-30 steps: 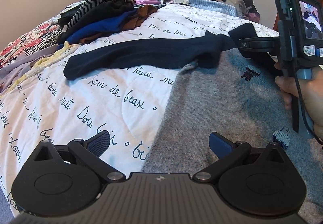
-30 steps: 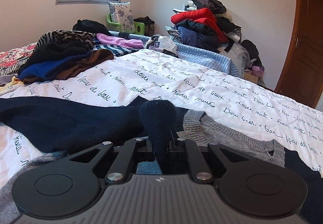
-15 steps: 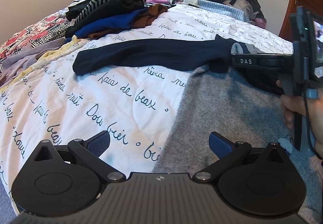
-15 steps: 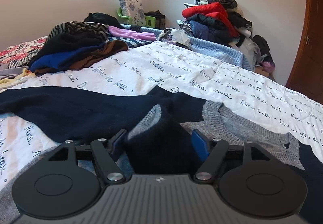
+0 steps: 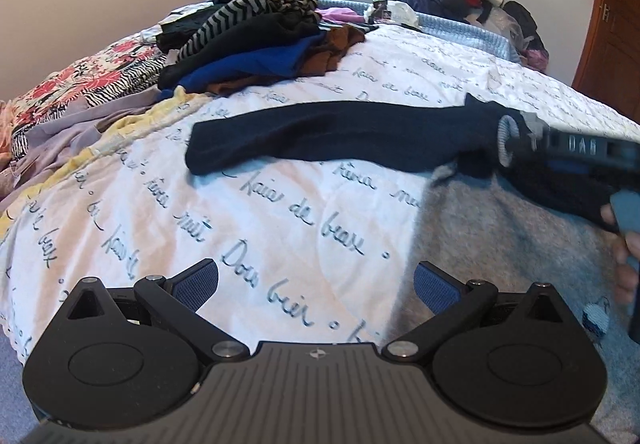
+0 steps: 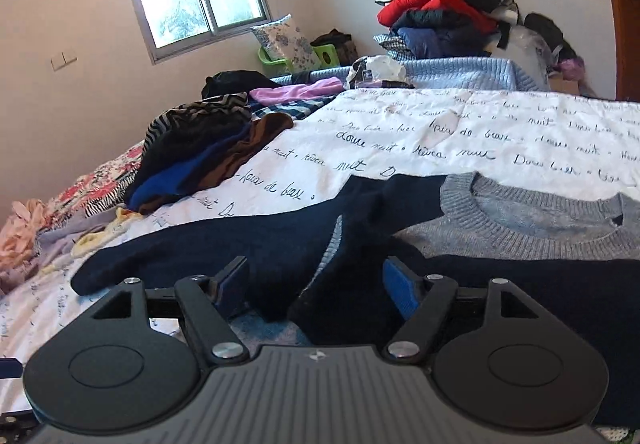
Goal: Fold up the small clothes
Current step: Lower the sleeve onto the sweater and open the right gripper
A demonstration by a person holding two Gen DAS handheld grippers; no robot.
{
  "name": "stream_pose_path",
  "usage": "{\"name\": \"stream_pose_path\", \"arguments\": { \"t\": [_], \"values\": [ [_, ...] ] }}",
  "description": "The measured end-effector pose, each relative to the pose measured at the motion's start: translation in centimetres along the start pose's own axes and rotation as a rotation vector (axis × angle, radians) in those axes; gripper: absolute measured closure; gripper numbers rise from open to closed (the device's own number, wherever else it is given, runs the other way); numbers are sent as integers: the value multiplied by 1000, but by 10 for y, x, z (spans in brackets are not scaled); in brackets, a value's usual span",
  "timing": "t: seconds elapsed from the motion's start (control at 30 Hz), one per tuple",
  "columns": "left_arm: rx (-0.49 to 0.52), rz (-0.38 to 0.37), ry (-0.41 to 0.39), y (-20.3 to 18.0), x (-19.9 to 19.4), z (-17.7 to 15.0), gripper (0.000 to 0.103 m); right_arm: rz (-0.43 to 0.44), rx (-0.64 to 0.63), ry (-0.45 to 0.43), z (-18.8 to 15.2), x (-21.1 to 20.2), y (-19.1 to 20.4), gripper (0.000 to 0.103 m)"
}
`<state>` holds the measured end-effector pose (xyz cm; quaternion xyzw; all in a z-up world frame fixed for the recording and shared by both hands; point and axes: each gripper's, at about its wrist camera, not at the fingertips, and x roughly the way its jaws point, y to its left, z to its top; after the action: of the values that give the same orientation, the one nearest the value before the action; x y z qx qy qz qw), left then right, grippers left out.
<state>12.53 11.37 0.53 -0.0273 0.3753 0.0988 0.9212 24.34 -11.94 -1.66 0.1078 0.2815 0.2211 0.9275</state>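
The right gripper [image 6: 314,286] has spread wide, releasing the grey-and-navy knitted sweater [image 6: 520,220] bunched loosely between its fingers; the left gripper [image 5: 316,282] hovers wide, empty.

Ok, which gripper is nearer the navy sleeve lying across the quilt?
Right. The right gripper sits open at the navy sleeve, dark knit between its fingers where the sleeve meets the sweater body. The left gripper hovers open over the quilt, well short of it.
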Motion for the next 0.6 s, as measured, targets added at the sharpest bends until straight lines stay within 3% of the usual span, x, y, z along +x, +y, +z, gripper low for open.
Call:
{"name": "stream_pose_path", "arguments": {
  "t": [0.03, 0.1, 0.17, 0.23, 0.33, 0.6],
  "values": [
    [-6, 6, 0, 4, 2, 2, 0, -3, 7, 65, 1, 7, -2, 26],
    [-20, 19, -6, 11, 4, 5, 0, -97, -12, 154, -3, 17, -2, 26],
    [-41, 56, -36, 20, 7, 8, 0, -151, -40, 126, -8, 8, 1, 26],
    [-61, 99, -52, 28, 11, 11, 0, -99, -48, 92, -9, -11, 7, 26],
    [-120, 98, -38, 43, 23, 21, 0, -57, -86, 58, -11, -39, 20, 26],
    [-309, 70, 27, 63, 58, 37, 0, -79, -208, -35, -34, -105, 51, 23]
  ]
}}
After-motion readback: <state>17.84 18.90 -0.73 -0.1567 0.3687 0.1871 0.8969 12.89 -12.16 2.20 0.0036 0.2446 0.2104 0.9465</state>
